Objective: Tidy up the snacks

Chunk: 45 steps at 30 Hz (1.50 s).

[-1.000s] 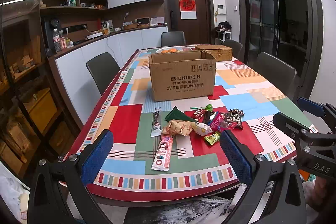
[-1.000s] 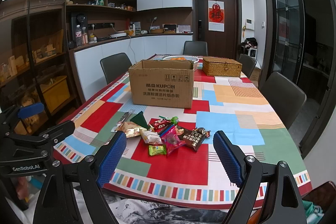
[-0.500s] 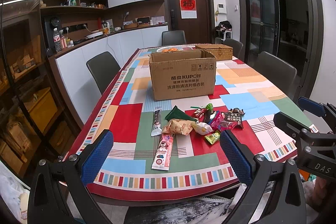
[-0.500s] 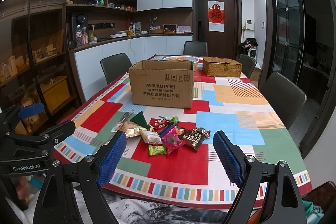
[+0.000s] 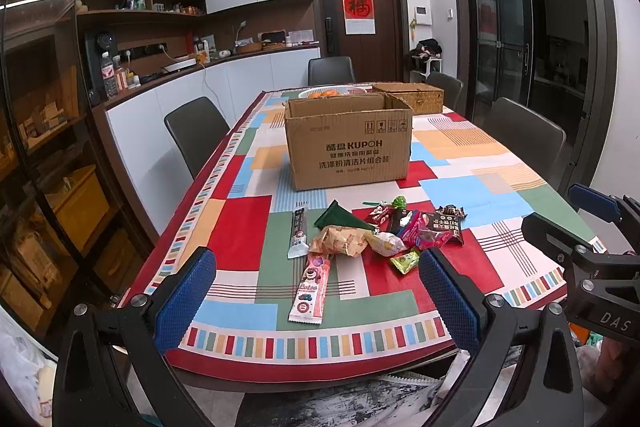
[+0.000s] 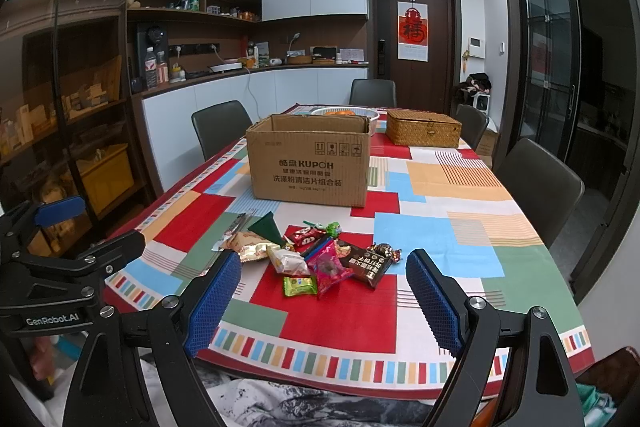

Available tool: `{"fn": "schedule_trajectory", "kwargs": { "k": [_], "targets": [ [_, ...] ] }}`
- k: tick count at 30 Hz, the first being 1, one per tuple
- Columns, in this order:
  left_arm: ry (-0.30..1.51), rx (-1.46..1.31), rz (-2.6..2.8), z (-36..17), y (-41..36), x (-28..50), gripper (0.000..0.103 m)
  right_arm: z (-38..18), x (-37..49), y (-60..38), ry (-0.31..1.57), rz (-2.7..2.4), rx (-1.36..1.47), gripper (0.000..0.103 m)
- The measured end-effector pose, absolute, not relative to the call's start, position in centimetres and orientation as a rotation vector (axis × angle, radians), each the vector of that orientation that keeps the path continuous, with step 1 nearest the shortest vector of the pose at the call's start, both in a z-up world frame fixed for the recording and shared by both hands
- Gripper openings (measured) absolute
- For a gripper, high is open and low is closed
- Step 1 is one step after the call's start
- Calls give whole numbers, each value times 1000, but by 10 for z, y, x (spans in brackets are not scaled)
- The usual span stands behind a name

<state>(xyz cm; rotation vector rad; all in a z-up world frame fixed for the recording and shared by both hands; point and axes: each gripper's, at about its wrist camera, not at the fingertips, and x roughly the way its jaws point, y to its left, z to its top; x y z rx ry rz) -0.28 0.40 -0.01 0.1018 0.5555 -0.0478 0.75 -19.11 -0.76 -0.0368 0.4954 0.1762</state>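
Two handheld grippers hung short of the near edge of a dining table [image 5: 240,195] covered in a patchwork cloth, both with jaws spread wide and holding nothing, as a snack-sorting job stood apparently unstarted. The left gripper [image 5: 316,297] and the right gripper [image 6: 322,301] each faced a loose heap of snacks [image 6: 316,257] lying near the table's near edge, roughly midway between its long sides. A pink wafer packet [image 5: 312,289] lay closest to that edge, on the left side of the heap, with a slim dark stick packet [image 5: 298,231] just beyond it; a green wrapped sweet [image 6: 300,285] and a dark chocolate bar wrapper [image 6: 368,261] sat toward the right. An open cardboard box [image 5: 348,151], its flaps up, stood behind the heap toward the middle of the table, well apart from the wrappers, and looked the likely destination for them. A wicker basket [image 6: 422,133] and a white bowl [image 6: 372,115] of what looked like oranges rested near the far end. The wide jaw setting seemed suited to soft, crinkly packets of uneven bulk, and the pair's side-by-side stance suggested each would work its own half of the heap. Thin flat wrappers could prove hard to lift off the cloth.
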Motion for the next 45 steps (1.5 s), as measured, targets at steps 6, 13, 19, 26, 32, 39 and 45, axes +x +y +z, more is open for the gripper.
{"fn": "schedule_trajectory", "kwargs": {
  "k": [6, 13, 19, 26, 32, 39, 45],
  "targets": [
    [557, 102, -47, 0, 4, -3, 103, -7, 8, -191, 495, 176, -37, 85],
    [557, 101, -47, -2, 5, -2, 103, -7, 8, -189, 496, 176, -39, 85],
    [559, 99, -48, -2, 5, -2, 103, -7, 8, -189, 497, 176, -39, 85],
    [571, 98, -45, -9, 7, 0, 103, -12, 11, -186, 511, 180, -39, 85],
    [597, 94, -48, -16, 8, 9, 103, -16, 18, -190, 536, 180, -39, 85],
    [664, 82, -61, -25, 9, 33, 103, -25, 38, -188, 602, 183, -45, 85],
    [725, 68, -91, -36, 10, 60, 103, -35, 63, -183, 683, 193, -60, 85]
  ]
}}
